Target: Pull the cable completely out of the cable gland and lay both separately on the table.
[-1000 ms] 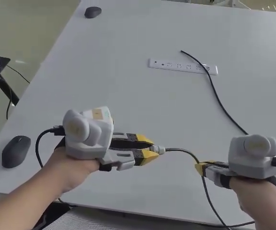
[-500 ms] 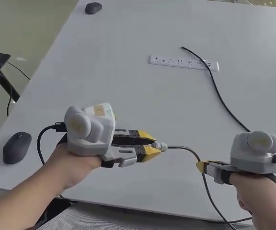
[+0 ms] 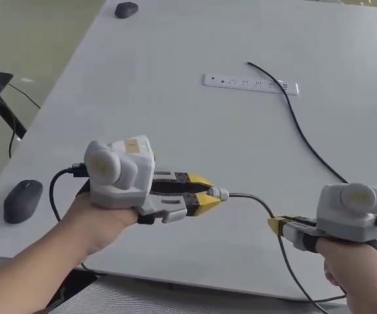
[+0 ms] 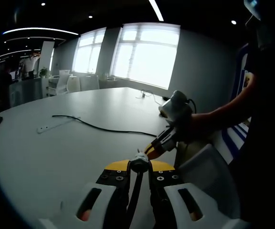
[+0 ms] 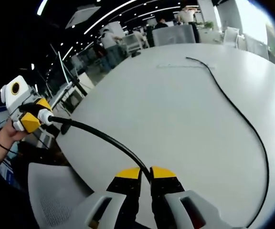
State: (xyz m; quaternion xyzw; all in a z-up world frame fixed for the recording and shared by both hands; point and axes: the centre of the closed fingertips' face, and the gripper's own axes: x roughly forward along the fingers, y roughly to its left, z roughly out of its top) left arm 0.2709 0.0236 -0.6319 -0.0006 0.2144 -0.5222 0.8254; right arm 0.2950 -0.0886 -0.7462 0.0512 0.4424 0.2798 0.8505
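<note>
Table (image 3: 175,118), white and wide, with a power strip (image 3: 251,85) lying far back on it. Over the near edge both tools are held in the air. The left gripper (image 3: 211,196) is clamped on the gland (image 3: 220,194), and the right gripper (image 3: 273,226), near it, pinches the cable (image 3: 257,199). The cable arcs between them, its end seated in the gland.

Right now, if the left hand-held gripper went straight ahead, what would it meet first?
Probably the right hand-held gripper, which holds the cable running from the cable gland; depth is unclear, so it might miss.
</note>
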